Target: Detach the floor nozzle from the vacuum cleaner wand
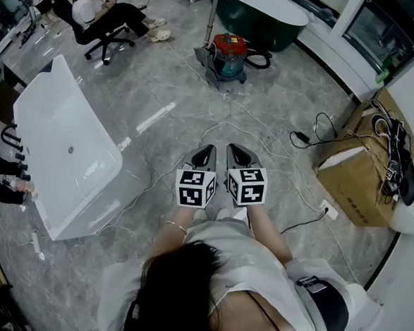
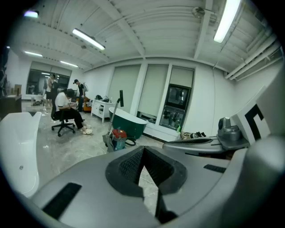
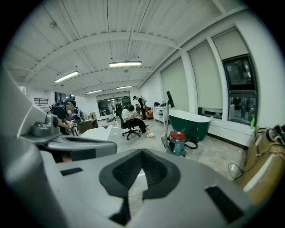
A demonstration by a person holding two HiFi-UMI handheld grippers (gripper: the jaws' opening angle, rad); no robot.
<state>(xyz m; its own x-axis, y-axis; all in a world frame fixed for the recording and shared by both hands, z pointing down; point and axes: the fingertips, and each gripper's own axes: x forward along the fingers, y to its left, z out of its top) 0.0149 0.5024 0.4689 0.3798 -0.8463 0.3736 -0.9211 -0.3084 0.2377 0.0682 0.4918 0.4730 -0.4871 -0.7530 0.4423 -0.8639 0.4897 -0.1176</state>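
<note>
The vacuum cleaner [image 1: 229,55] has a red lid over a teal drum and stands on the grey floor far ahead. Its wand [image 1: 212,16] leans up and away from the floor nozzle [image 1: 203,57] at its left side. The vacuum cleaner [image 2: 118,138] is small and distant in the left gripper view, and the vacuum cleaner [image 3: 177,141] looks the same in the right gripper view. My left gripper [image 1: 207,150] and right gripper [image 1: 235,149] hover side by side in front of the person's chest. Both are shut and hold nothing, well short of the vacuum.
A white bathtub [image 1: 59,151] lies at the left and a dark green bathtub [image 1: 274,17] stands behind the vacuum. A cardboard box [image 1: 358,182] with cables sits at the right. White and black cords [image 1: 292,164] cross the floor. A person sits on an office chair [image 1: 106,41] at the far left.
</note>
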